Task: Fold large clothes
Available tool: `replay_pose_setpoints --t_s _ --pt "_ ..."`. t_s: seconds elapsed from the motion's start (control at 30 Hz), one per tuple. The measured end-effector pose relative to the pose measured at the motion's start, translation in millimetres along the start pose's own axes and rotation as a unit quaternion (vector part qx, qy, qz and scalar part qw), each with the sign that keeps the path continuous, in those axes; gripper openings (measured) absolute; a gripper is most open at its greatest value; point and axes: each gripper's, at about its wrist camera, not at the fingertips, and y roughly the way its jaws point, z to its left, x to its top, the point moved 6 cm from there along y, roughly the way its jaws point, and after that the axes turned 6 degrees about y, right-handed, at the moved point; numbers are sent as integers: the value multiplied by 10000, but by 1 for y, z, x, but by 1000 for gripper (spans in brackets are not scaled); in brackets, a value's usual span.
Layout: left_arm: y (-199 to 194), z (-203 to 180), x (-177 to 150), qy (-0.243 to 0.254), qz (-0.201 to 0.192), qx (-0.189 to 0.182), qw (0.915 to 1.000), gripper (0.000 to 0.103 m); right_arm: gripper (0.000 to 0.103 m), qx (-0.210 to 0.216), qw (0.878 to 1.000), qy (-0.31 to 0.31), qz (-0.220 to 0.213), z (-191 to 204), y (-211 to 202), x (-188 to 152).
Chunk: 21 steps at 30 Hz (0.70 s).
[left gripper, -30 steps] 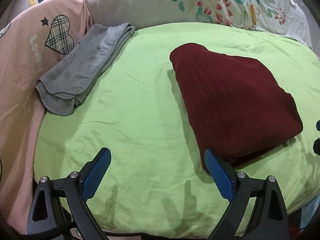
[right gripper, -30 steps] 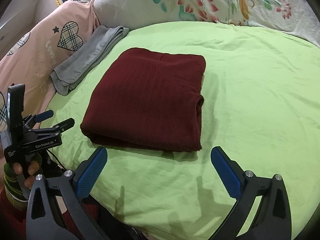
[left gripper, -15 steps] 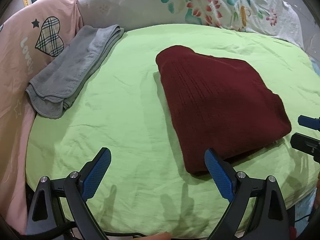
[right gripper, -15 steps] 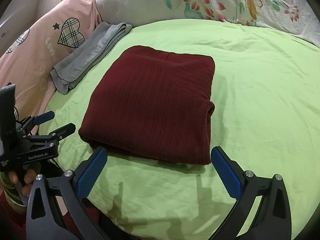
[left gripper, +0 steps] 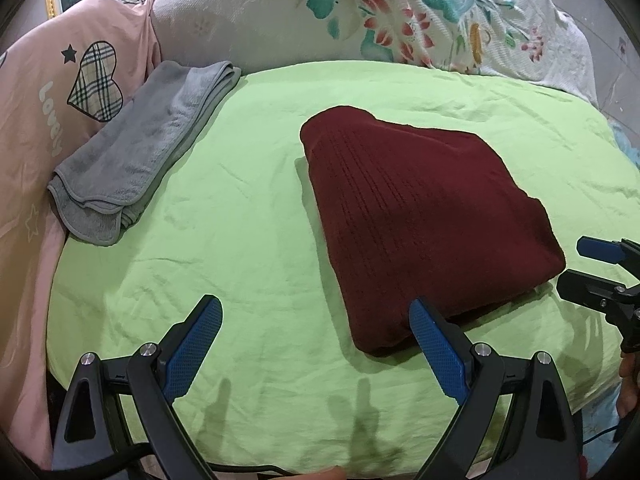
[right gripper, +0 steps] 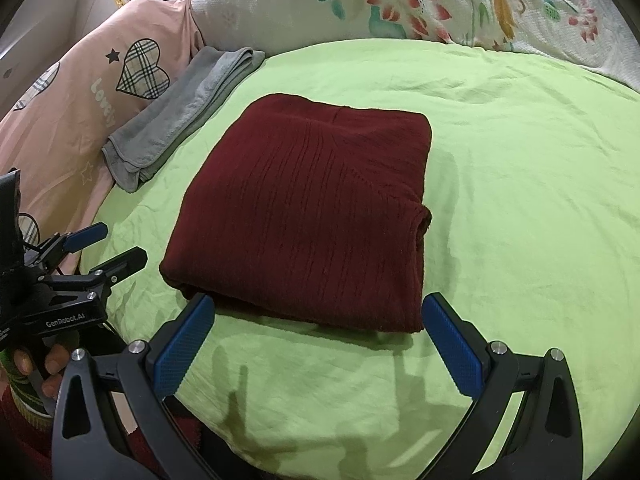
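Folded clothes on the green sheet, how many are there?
2. A maroon sweater lies mid-sheet, and a grey garment lies at the sheet's left edge against the pink bedding. Others may lie outside the views.

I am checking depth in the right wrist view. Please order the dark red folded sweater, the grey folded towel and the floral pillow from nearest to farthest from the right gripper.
From the right gripper:
1. Dark red folded sweater, directly ahead on the green sheet.
2. Grey folded towel, farther back on the left.
3. Floral pillow, along the back.
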Motion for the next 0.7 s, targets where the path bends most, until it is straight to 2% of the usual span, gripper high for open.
replay_pose_setpoints --t_s 0.7 --pt "-5 -5 0 41 -55 -37 10000 95 103 22 10000 2 -43 1 -2 -3"
